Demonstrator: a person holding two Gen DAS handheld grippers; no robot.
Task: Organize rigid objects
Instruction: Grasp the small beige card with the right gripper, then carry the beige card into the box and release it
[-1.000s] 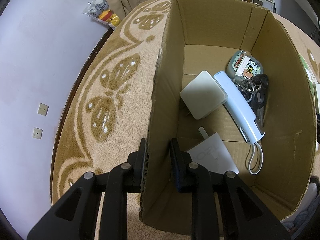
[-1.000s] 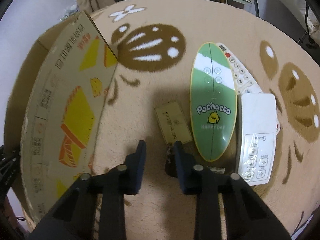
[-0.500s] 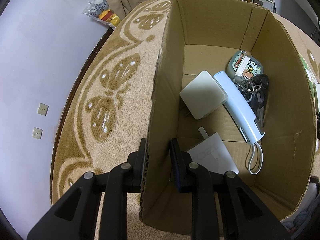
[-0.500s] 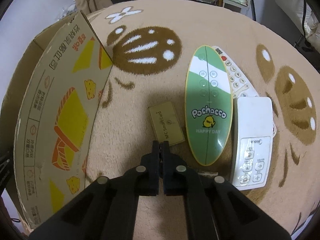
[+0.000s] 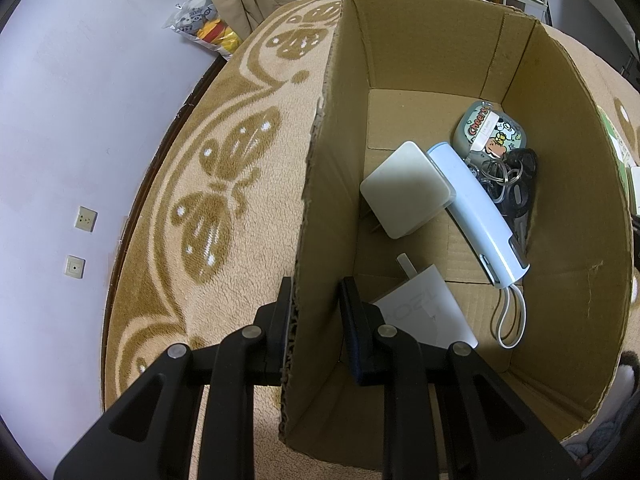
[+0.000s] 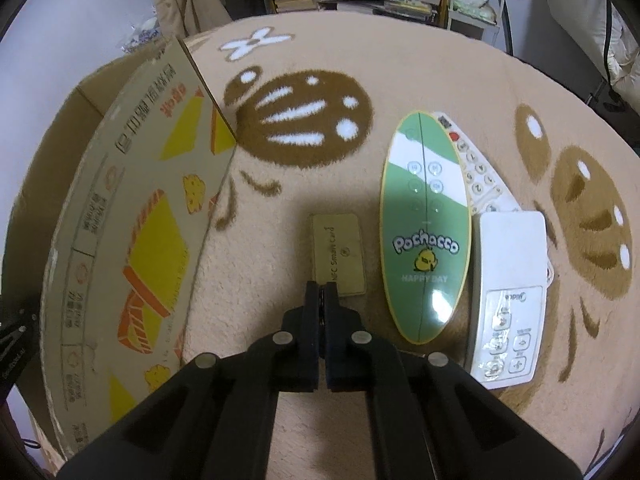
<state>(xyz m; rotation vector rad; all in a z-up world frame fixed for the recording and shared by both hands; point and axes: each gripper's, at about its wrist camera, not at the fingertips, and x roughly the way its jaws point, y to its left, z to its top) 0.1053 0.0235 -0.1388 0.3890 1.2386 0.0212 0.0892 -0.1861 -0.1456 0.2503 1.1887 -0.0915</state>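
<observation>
Left wrist view only: left gripper [image 5: 315, 312] straddles cardboard box [image 5: 568, 208] left wall, fingers apart; white adapter [image 5: 406, 194], blue device [image 5: 478, 212] inside. Right wrist view only: right gripper [image 6: 321, 300] pinched together on something small and dark, unidentifiable, at near edge of NFC card [image 6: 338, 252] on rug [image 6: 420, 64]; green oval remote [image 6: 424, 224] right.

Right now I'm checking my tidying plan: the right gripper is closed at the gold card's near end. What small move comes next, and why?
Probably lift the gold rectangular NFC card slightly and swing it left toward the printed cardboard box. The right gripper looks shut on the card's near edge, and the left gripper straddles the box wall, open.
</observation>
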